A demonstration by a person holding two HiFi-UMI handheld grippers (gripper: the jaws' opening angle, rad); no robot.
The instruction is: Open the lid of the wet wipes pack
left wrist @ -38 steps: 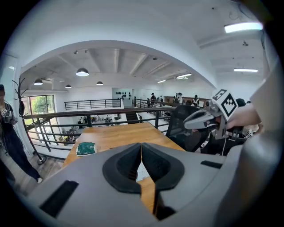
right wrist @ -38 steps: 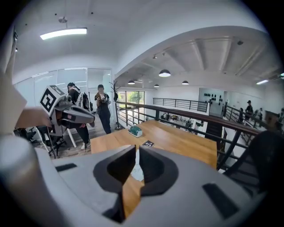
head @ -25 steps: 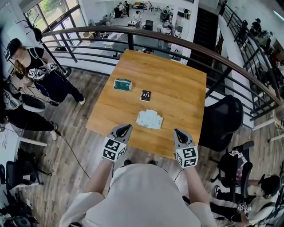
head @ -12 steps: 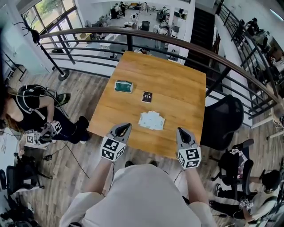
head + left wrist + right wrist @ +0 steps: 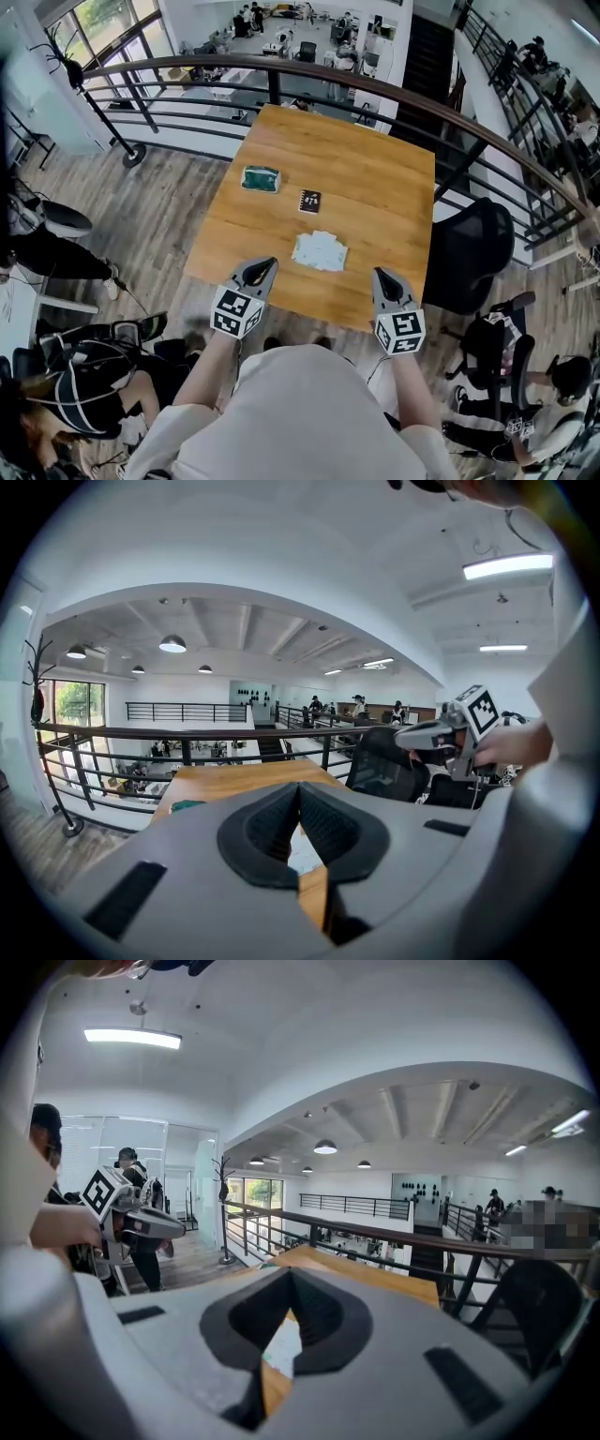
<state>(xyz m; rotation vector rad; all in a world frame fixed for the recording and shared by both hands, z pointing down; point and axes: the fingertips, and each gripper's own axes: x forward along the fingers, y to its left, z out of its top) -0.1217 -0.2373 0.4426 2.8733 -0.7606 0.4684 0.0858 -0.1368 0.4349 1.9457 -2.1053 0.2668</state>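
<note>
The wet wipes pack (image 5: pixel 320 251), pale and flat, lies on the wooden table (image 5: pixel 375 187) near its front edge, lid closed as far as I can tell. My left gripper (image 5: pixel 269 263) hovers just left of the pack by the table's front edge, jaws shut and empty. My right gripper (image 5: pixel 380 275) hangs to the pack's right over the same edge, also shut and empty. In the left gripper view the pack (image 5: pixel 302 847) shows through the slit below the closed tips (image 5: pixel 299 789). The right gripper view shows the same, the pack (image 5: pixel 281 1344) below its tips (image 5: pixel 291 1274).
A green box (image 5: pixel 261 178) and a small dark packet (image 5: pixel 309 201) lie farther back on the table. A curved railing (image 5: pixel 281 70) runs behind it. A black office chair (image 5: pixel 469 253) stands at the table's right. People sit on the floor at the lower left (image 5: pixel 66 412).
A person at the left has moved from the upper left of the head view down to the lower left. Both grippers stay almost where they were, still shut.
</note>
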